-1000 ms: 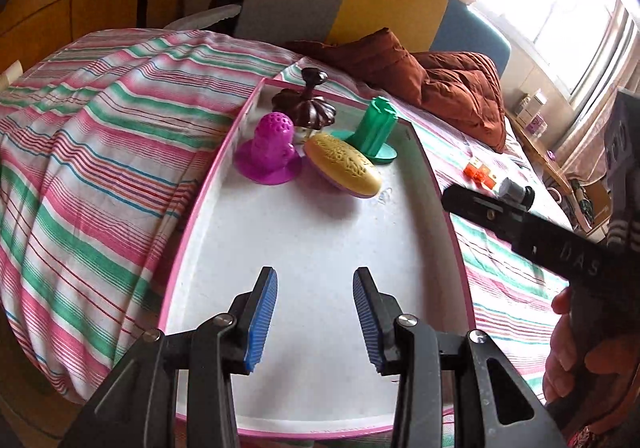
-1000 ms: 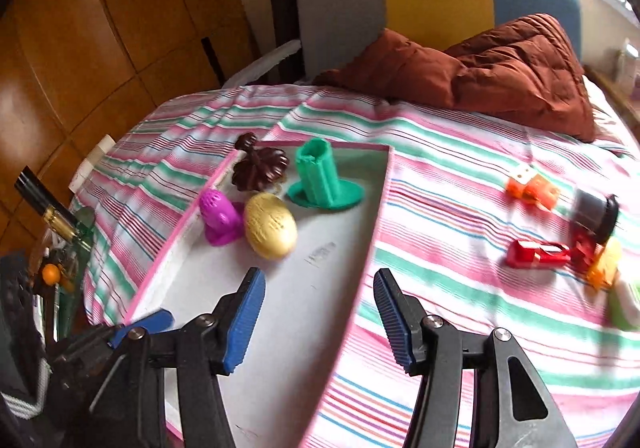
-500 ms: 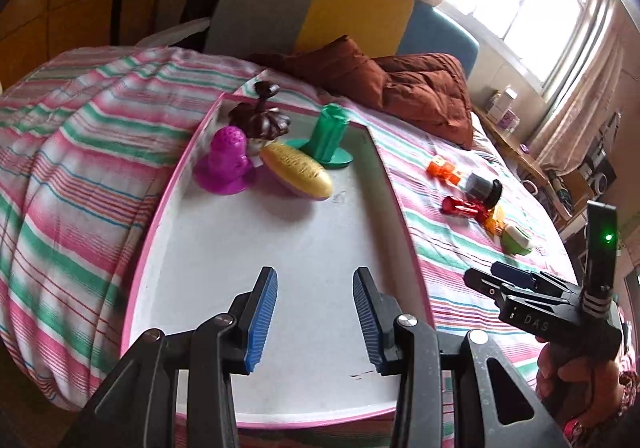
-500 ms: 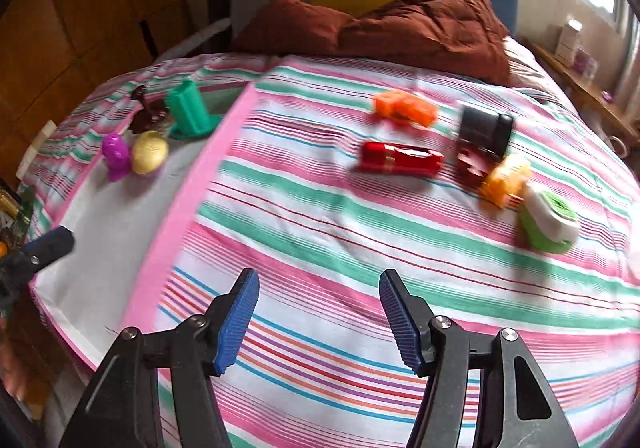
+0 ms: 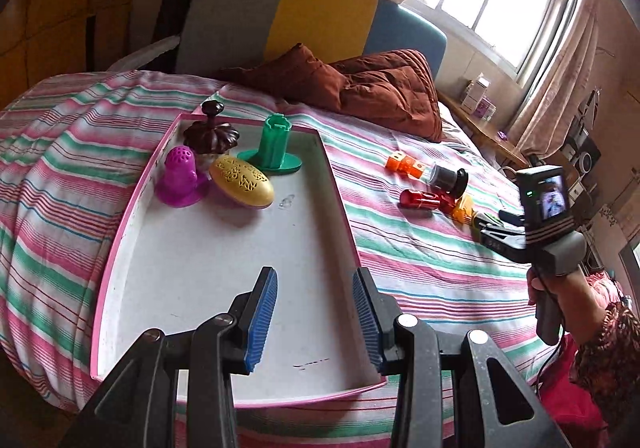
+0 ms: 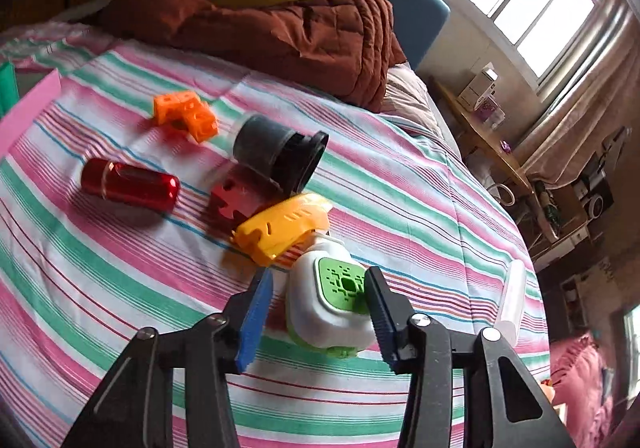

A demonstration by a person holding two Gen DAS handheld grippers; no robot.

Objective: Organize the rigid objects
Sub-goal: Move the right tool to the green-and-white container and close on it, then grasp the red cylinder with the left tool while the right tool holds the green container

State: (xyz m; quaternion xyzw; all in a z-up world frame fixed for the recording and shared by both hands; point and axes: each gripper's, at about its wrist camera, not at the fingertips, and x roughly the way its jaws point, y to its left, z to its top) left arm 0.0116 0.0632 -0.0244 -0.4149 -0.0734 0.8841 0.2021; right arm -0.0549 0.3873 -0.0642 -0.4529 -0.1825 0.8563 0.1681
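A pink-rimmed white tray [image 5: 132, 208] lies on the striped bed and holds a purple piece [image 5: 180, 178], a yellow oval [image 5: 242, 180], a green piece [image 5: 274, 146] and a dark brown piece [image 5: 210, 130]. My left gripper [image 5: 316, 322] is open and empty over the tray's near end. My right gripper [image 6: 318, 322] is open, its fingers on either side of a white and green object [image 6: 332, 304] on the bed, not closed on it. Beyond lie a yellow piece [image 6: 282, 226], a red cylinder [image 6: 128, 184], a red block [image 6: 234, 200], a black cup [image 6: 276, 152] and an orange block [image 6: 184, 114].
A brown quilt [image 6: 260, 20] is heaped at the head of the bed against a grey, yellow and blue headboard [image 5: 280, 20]. A white tube [image 6: 512, 292] lies near the bed's right edge. A wooden side table [image 6: 480, 128] stands beyond the bed under the window.
My right gripper has swung right, away from the tray, and come down around the white and green object. My left gripper has stayed over the tray's near end.
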